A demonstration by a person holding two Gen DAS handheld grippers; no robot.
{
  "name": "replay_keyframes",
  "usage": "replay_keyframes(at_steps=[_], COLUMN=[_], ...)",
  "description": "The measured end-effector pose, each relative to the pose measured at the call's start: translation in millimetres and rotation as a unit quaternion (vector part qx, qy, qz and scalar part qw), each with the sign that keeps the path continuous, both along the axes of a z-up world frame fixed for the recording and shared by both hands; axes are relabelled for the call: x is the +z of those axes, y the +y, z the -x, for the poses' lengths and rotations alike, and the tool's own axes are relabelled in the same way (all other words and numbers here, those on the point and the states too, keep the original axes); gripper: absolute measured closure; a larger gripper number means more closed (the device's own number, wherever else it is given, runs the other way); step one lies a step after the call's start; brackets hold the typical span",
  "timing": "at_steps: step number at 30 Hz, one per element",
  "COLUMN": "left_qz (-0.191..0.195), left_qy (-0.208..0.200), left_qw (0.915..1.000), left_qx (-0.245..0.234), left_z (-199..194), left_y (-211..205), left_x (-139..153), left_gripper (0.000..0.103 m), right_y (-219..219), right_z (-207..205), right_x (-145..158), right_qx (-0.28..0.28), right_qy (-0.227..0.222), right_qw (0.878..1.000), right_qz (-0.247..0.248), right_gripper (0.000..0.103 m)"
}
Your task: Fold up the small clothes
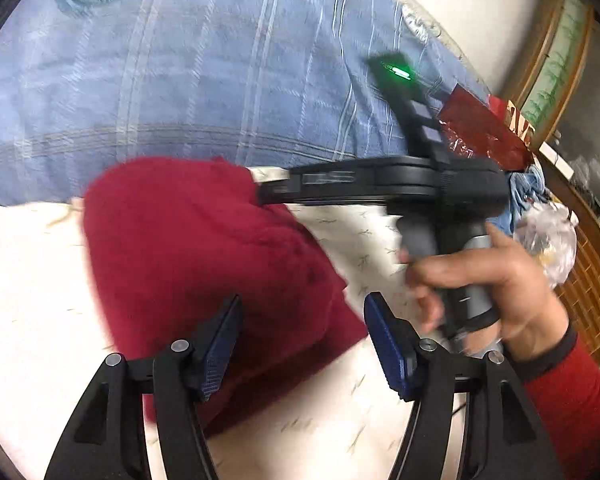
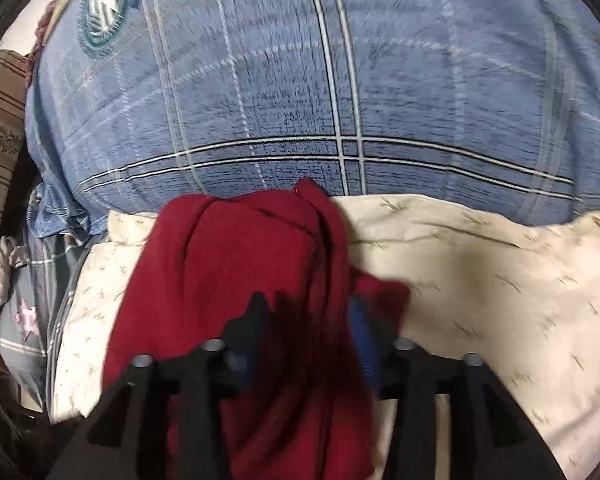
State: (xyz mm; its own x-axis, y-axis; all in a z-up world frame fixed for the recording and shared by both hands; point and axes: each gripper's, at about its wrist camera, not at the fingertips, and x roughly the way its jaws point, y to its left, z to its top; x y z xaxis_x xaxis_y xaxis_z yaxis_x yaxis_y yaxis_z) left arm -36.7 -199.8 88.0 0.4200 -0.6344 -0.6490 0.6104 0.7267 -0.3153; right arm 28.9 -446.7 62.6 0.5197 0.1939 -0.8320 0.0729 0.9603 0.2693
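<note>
left wrist: left hand-held gripper (image 1: pixel 302 344) released, jaws spread just above the red garment (image 1: pixel 204 264), which lies on the cream sheet (image 1: pixel 32 280), long axis running away toward the blue plaid quilt (image 1: pixel 180 72) | right wrist: right hand-held gripper (image 2: pixel 304 340) grasping the red garment's near end; garment's far end points at the quilt; right hand nearer.

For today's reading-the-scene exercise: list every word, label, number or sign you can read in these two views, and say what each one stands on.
No text can be read in either view.
Round teal emblem on the blue plaid cover: too blurred to read.
Pale marking on the right gripper's black body: too smeared to read.
Red packet at the edge: print unreadable.
</note>
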Motion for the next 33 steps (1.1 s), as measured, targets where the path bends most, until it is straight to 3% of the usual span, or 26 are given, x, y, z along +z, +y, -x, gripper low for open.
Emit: replay_keyframes(at_steps=[5, 9, 10, 11, 12, 17, 19, 22, 25, 29, 33], left_qz=[-0.022, -0.031, -0.034, -0.038, -0.039, -0.053, -0.062, -0.056, -0.058, -0.081, -0.091], left_qy=[-0.021, 0.012, 0.016, 0.019, 0.02, -0.008, -0.02, -0.006, -0.003, -0.015, -0.004], left_qw=[0.9978, 0.9952, 0.9948, 0.9946, 0.9947, 0.9951, 0.9944, 0.9938, 0.9922, 0.9888, 0.9868], left_qx=[0.059, 0.092, 0.094, 0.094, 0.093, 0.083, 0.084, 0.096, 0.11, 0.124, 0.134], left_z=[17.9, 15.6, 16.1, 10.9, 12.7, 18.9, 18.2, 17.8, 11.6, 10.0, 0.6], left_y=[51.8, 64.9, 65.1, 56.8, 55.8, 55.4, 52.2, 50.1, 43.7, 35.2, 24.0], left_x=[4.0, -10.0, -13.2, -11.1, -11.0, -5.6, -6.7, -10.5, -13.5, -19.5, -28.0], left_gripper=[0.038, 0.038, 0.038, 0.038, 0.038, 0.038, 0.038, 0.038, 0.038, 0.038, 0.038], right_y=[-4.2, 18.0, 22.5, 25.7, 27.1, 29.9, 26.4, 16.7, 11.9, 14.5, 29.7], right_z=[44.3, 47.5, 46.0, 45.3, 42.6, 83.7, 100.6, 97.3, 94.1, 105.6, 100.2], right_x=[10.8, -13.2, -18.5, -23.5, -25.6, -10.2, -9.7, -23.0, -21.7, 9.7, 14.2], right_qx=[0.009, 0.017, 0.014, 0.011, 0.007, 0.0, -0.003, -0.02, -0.038, -0.05, -0.014], right_qy=[-0.025, 0.009, 0.013, 0.009, 0.003, -0.034, -0.034, -0.02, -0.022, -0.067, -0.082], right_qw=[0.998, 0.997, 0.997, 0.997, 0.997, 0.997, 0.998, 0.998, 0.996, 0.996, 0.996], right_qz=[-0.059, -0.078, -0.078, -0.08, -0.079, -0.073, -0.059, -0.06, -0.076, -0.016, 0.015], right_gripper=[0.029, 0.027, 0.029, 0.046, 0.077, 0.081, 0.081, 0.08, 0.066, 0.058, 0.063])
